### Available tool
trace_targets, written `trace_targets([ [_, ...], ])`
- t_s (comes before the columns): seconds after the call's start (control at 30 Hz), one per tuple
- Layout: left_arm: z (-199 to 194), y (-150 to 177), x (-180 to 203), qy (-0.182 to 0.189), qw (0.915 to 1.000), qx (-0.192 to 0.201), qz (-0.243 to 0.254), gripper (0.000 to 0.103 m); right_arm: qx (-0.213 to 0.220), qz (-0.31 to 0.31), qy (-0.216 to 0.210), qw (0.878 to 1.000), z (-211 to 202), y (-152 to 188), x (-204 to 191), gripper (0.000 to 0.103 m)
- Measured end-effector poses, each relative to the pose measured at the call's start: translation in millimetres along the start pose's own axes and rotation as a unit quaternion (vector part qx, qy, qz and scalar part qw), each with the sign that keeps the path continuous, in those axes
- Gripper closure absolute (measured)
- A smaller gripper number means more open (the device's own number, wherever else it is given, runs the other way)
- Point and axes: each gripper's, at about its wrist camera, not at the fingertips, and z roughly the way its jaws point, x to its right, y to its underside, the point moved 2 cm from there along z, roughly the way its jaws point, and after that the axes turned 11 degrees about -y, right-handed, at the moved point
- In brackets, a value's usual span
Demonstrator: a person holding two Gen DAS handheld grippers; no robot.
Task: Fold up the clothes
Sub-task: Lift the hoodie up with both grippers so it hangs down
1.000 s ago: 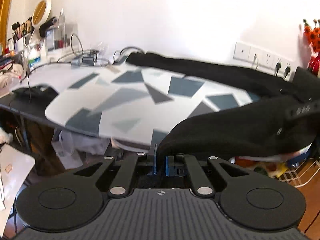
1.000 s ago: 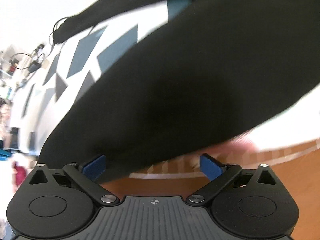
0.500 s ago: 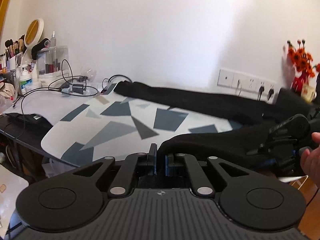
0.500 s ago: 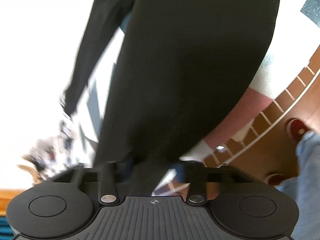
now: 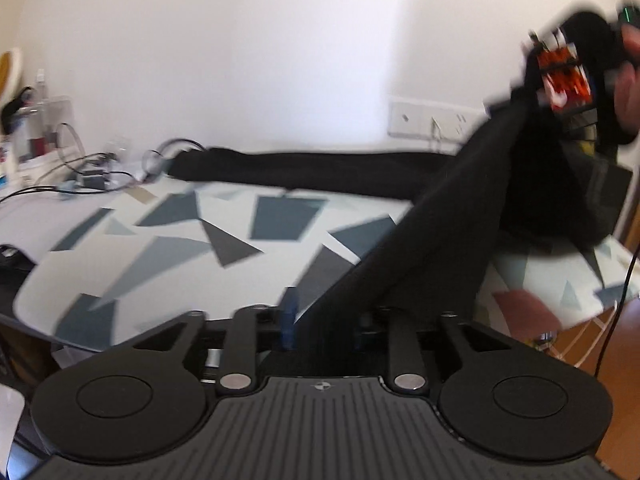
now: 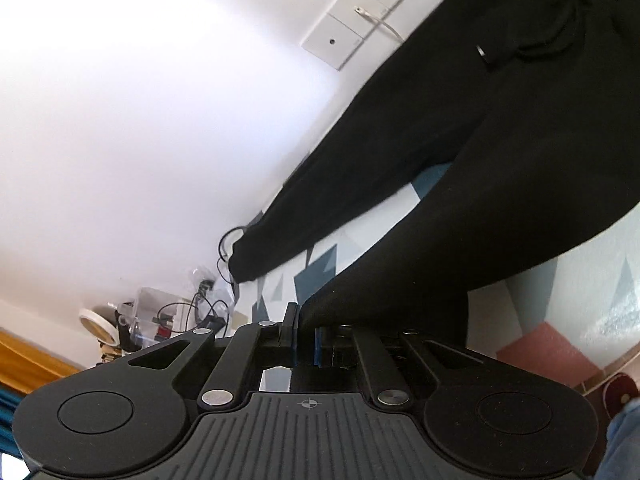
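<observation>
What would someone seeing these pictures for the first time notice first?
Black trousers dominate, rising off the ironing board with its grey geometric cover: one leg lies along the board's far edge by the wall, the other slants up toward the upper right. The right gripper is shut on the fabric; the left gripper has just been opening, cloth between its jaws. At far left, a cluttered desk holds cables and bottles.

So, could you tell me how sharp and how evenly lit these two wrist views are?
Left wrist view: motion-blurred throughout, worst on the right gripper at upper right; the black trousers show no detail. Right wrist view: sharper, heavily tilted, fisheye-bent, with the wall blown out white.
</observation>
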Motion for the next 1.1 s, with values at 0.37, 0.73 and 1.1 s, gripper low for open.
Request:
trace_targets([
  [0.37,14,28,26,0.074,0.994,-0.04,0.069,0.071,0.003,0.035,-0.009,0.999,-20,-3,10,0.097],
  [0.73,-1,15,2,0.138,0.986,-0.086,0.038,0.099,0.03,0.043,-0.03,0.998,-13,-18,4,0.097],
  [1.1,20,-192,-79,-0.028,0.9902,0.12,0.066,0.099,0.058,0.05,-0.091,0.993,38,-83,-24,0.097],
])
